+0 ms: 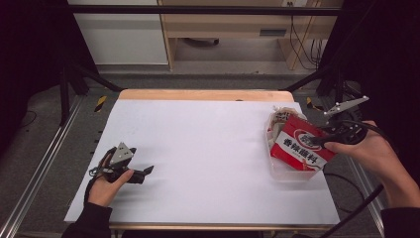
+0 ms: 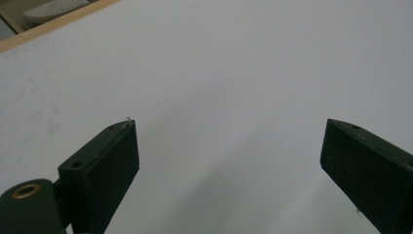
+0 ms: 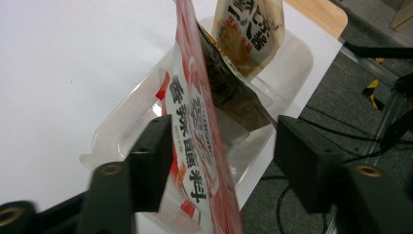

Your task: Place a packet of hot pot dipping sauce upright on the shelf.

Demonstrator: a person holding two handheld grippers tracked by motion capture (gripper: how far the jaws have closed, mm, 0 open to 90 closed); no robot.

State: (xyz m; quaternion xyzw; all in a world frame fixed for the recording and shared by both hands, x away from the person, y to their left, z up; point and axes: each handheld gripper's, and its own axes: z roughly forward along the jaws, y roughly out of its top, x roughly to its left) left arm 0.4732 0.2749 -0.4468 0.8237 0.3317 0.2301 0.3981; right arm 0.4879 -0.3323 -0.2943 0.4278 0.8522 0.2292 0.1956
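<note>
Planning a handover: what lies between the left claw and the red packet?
Only bare white sheet, in the high view, between left claw and red packet.

A red and white seasoning packet (image 3: 195, 141) with Chinese lettering stands on edge in a clear plastic tray (image 3: 292, 58), between the right gripper's spread jaws and beside the left-hand one. A brown packet (image 3: 251, 29) leans beyond them.

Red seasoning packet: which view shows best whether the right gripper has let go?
The right gripper view: the red seasoning packet stands in the clear tray between the right gripper's parted jaws. The high view shows its label; the left gripper view shows white table.
</note>
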